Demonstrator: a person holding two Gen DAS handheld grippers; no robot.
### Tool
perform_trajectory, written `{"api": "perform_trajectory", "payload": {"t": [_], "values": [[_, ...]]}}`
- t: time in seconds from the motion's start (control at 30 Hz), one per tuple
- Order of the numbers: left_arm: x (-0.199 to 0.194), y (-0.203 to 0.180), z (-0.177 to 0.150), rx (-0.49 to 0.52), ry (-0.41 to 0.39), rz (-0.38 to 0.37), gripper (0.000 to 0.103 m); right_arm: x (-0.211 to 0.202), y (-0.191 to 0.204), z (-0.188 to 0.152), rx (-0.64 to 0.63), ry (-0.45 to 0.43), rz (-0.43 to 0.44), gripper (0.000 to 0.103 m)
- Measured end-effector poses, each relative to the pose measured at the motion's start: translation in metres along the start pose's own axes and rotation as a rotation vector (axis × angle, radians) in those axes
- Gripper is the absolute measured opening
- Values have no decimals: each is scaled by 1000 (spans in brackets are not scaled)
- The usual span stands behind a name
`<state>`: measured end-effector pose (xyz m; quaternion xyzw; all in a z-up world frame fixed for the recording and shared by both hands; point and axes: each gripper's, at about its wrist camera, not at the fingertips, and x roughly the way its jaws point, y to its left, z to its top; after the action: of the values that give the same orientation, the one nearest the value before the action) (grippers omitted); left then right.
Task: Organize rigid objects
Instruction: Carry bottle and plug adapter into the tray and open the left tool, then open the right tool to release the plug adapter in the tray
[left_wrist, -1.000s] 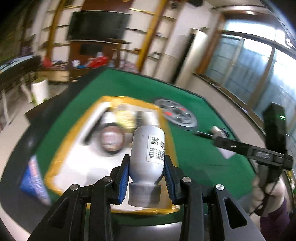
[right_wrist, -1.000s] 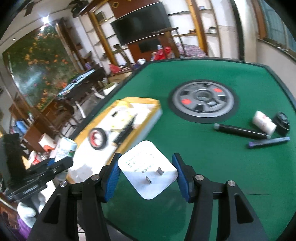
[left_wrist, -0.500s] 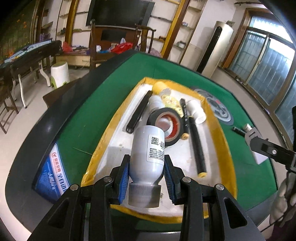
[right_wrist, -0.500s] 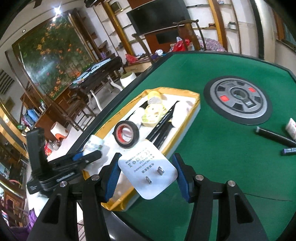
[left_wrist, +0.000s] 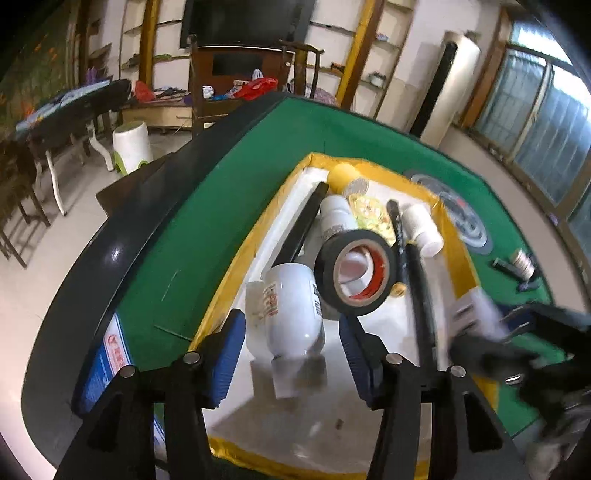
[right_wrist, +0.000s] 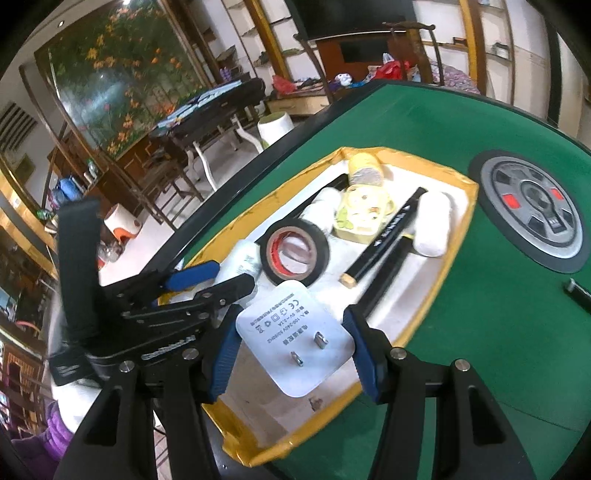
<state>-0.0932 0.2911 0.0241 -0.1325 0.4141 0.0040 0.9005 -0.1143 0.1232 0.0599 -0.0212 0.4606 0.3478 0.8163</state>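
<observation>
- A dark television (left_wrist: 243, 20) hangs on the far wall above a wooden cabinet (left_wrist: 236, 74).
- A white stool (left_wrist: 132, 146) stands on the pale floor.
- A flower mural (right_wrist: 122, 77) covers one wall.
- A white floor air conditioner (left_wrist: 448, 88) stands near the windows (left_wrist: 546, 122).

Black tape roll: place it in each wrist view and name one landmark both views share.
Left wrist: black tape roll at centre, inside the tray, tilted up just beyond the white bottle.
Right wrist: centre-left, lying in the tray beyond the white charger.
Shared landmark: yellow-rimmed tray.
</observation>
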Motion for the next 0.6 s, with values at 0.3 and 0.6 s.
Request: {"api": "perform_trajectory", "payload": {"t": [0.3, 0.6], "values": [[-54, 31, -2, -147, -131, -4, 72, 31, 18, 1, -80, 67, -18, 55], [-56, 41, -4, -191, -115, 57, 72, 45, 31, -3, -97, 94, -20, 55]]}}
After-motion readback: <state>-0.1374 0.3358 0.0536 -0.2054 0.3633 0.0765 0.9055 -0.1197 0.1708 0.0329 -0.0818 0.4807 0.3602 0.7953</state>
